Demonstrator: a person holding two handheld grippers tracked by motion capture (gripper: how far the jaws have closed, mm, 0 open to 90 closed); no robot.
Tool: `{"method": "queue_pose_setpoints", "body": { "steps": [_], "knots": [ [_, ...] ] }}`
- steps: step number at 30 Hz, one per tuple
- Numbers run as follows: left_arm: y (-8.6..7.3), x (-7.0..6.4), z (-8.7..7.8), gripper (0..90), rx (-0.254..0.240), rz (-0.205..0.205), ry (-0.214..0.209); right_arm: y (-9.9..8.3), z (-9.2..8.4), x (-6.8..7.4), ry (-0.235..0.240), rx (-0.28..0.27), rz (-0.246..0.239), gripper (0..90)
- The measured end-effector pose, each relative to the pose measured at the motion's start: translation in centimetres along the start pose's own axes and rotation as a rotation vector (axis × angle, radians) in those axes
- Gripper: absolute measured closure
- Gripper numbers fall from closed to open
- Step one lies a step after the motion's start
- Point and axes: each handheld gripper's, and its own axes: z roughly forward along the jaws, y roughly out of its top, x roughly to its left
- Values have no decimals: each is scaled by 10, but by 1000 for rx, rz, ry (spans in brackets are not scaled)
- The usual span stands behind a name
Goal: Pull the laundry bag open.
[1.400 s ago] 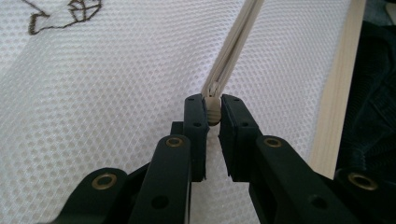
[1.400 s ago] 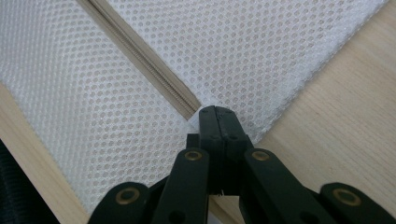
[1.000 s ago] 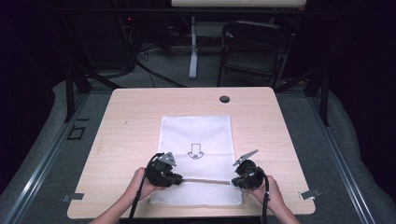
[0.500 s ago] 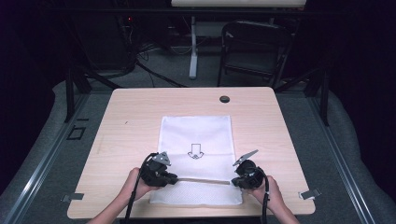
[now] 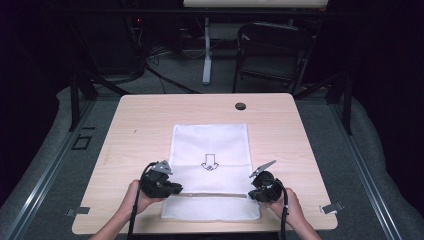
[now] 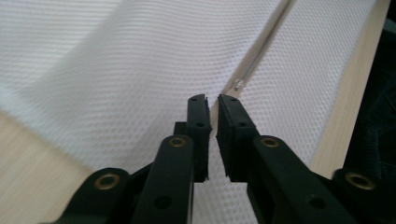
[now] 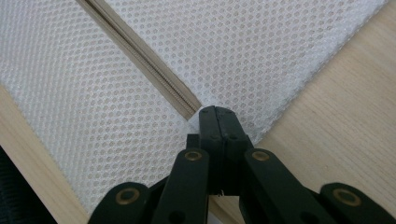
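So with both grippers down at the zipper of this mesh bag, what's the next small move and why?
Probably close the left gripper on the zipper pull just ahead of it. Its jaws have just been opening slightly, with nothing between them, while the right gripper is shut on the mesh bag at the zipper's end, anchoring it.

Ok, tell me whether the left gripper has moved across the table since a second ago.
Yes, slightly. In the high view the left gripper has slid left, away from the printed arrow on the mesh bag, along the zipper.
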Motion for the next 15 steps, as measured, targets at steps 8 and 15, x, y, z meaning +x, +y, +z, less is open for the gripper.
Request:
{"method": "queue_pose_setpoints", "body": {
  "steps": [8,15],
  "knots": [
    [16,-10,32,670,90,78,-34,-1,0,1,-4,-10,0,900],
    [16,-15,36,811,118,131,10,-1,0,1,-8,-7,-3,900]
  ]
}}
